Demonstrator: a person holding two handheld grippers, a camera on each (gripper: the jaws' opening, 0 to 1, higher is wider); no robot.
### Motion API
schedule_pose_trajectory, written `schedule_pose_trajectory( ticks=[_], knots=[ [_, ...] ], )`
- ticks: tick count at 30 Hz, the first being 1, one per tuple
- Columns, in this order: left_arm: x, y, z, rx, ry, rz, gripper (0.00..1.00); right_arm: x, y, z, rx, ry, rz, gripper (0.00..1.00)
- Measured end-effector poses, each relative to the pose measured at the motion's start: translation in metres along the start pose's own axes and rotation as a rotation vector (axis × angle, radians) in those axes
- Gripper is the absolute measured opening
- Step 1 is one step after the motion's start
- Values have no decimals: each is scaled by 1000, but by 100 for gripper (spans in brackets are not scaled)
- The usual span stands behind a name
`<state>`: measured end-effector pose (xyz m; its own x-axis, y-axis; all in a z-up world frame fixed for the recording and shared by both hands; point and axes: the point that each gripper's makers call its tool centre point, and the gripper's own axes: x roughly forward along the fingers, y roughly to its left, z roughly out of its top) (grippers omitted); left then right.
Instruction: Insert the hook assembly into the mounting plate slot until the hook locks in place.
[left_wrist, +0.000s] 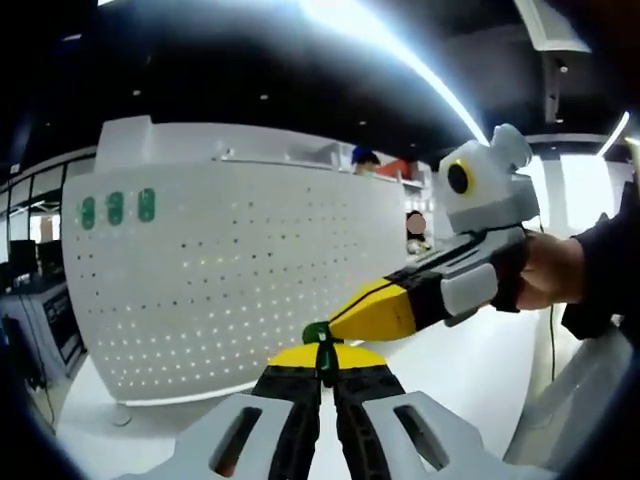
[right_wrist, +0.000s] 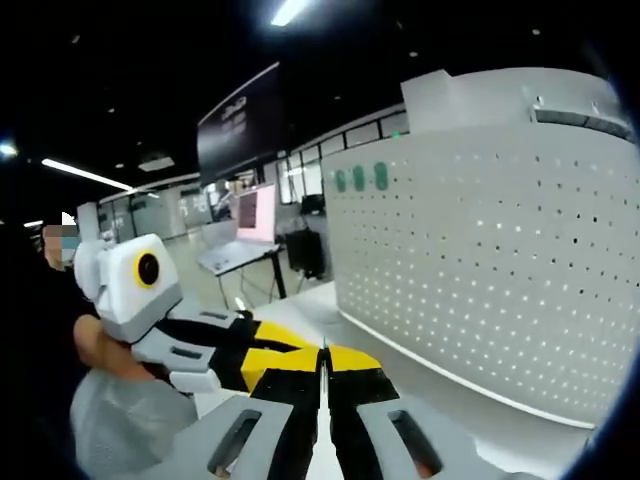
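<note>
Left gripper (left_wrist: 322, 362) pinches a small green hook (left_wrist: 316, 333); right gripper (right_wrist: 322, 372) closed, before the white pegboard (left_wrist: 230, 270).

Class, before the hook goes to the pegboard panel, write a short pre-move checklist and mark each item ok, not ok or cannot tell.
1. Left gripper shut on the green hook: ok.
2. Right gripper beside the hook, tip at it: ok.
3. Right gripper shut: ok in the right gripper view.
4. White pegboard panel in sight ahead: ok.
5. Hook seated in a panel slot: not ok.
6. Hook's orientation to the slot: cannot tell.
</note>
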<state>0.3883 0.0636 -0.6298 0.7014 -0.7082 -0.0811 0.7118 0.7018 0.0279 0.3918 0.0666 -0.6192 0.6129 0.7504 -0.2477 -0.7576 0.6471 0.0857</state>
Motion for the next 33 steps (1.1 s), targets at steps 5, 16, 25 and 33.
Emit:
schedule_pose_trajectory(
  ticks=[5,16,25,33],
  knots=[
    [1,1,-2,0,9,5,3,-2,-3,3,-1,-19,-8,2],
    [2,16,1,3,11,42,3,-15,-19,-10,8,-6,-42,7],
    [3,23,8,9,1,55,3,-25,-21,-13,0,-20,-19,18],
    [3,35,16,14,-6,72,3,-32,-19,-19,-8,-12,20,36]
  ],
)
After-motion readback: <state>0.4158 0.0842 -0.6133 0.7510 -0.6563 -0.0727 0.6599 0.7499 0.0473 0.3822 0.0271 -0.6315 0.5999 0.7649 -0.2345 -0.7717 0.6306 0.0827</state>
